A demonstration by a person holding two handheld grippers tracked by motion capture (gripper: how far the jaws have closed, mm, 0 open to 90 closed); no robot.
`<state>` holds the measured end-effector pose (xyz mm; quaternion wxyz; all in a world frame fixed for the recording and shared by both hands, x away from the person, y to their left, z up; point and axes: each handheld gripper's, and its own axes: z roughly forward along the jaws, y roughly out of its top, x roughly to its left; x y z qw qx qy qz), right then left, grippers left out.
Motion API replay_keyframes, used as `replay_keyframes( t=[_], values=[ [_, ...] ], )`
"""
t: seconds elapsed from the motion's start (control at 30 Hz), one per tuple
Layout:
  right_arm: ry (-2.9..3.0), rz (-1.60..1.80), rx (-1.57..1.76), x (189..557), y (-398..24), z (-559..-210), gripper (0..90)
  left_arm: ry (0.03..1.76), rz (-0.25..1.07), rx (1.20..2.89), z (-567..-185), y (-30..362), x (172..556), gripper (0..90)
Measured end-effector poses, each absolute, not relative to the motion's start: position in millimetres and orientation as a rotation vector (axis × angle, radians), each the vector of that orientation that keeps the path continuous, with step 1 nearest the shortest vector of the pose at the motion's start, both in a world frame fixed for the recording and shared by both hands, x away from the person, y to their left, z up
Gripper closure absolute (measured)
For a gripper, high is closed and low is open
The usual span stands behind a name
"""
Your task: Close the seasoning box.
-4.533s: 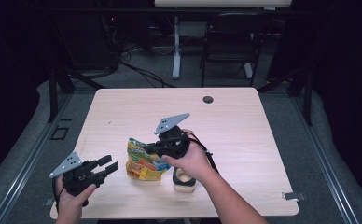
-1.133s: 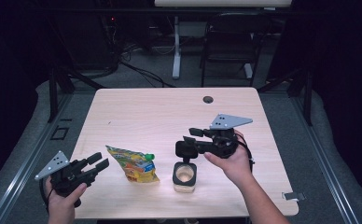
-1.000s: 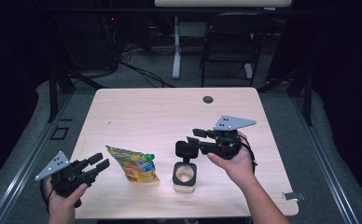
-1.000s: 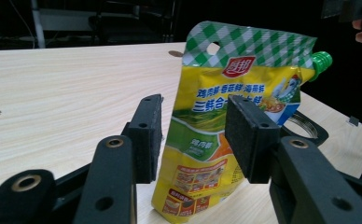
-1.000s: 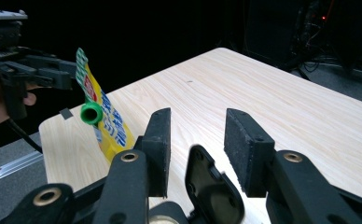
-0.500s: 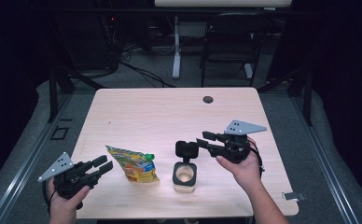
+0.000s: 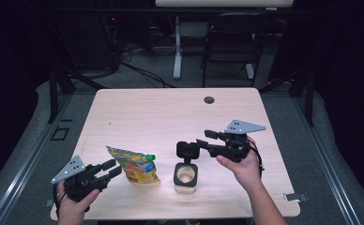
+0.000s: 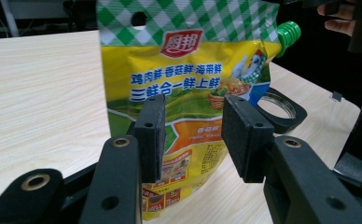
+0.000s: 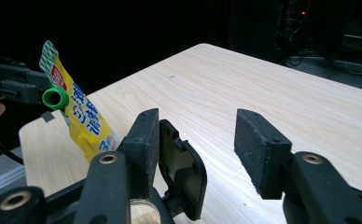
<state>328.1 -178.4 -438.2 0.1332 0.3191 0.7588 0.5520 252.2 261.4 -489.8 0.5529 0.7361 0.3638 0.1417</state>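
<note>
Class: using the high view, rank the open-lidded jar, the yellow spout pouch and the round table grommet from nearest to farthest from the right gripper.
1. Jar, just left of the right gripper.
2. Pouch, farther left.
3. Grommet, near the table's far edge.

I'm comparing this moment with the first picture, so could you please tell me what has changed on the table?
The right gripper, earlier at the seasoning pouch over the jar, has drawn back to the right; its jaws have just been opening, with nothing pressed between them. The pouch now stands free left of the jar, whose flip lid stands open. The left gripper stays low at the near left corner, open.
</note>
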Motion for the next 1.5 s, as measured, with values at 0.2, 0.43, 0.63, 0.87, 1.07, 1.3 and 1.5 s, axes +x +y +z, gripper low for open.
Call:
replay_keyframes(
  t=[0.2,0.43,0.63,0.87,1.07,1.3,1.5],
  values=[
    [2.177,1.656,0.981,336.3,-182.2,-446.4,45.5,0.865,0.338,1.754,-489.2,255.6,248.6,58.5],
    [2.165,1.683,1.026,343.6,-188.0,-455.1,43.0,0.844,0.312,1.756,-484.9,246.9,242.0,57.2],
    [2.17,1.63,0.999,341.0,-189.3,-459.7,50.3,0.818,0.303,1.782,-487.3,235.7,237.8,57.0],
    [2.132,1.636,1.015,340.3,-192.5,-466.6,57.3,0.806,0.281,1.817,-493.8,221.2,234.5,60.5],
    [2.109,1.625,1.048,342.1,-196.0,-472.6,64.7,0.78,0.256,1.823,-498.2,207.3,231.6,63.2],
    [2.124,1.584,1.035,340.5,-190.1,-476.3,75.0,0.765,0.233,1.836,-504.2,190.4,231.8,67.2],
    [2.141,1.568,1.042,340.0,-184.1,-482.3,81.2,0.747,0.219,1.857,-510.6,178.2,232.4,69.8]
  ],
)
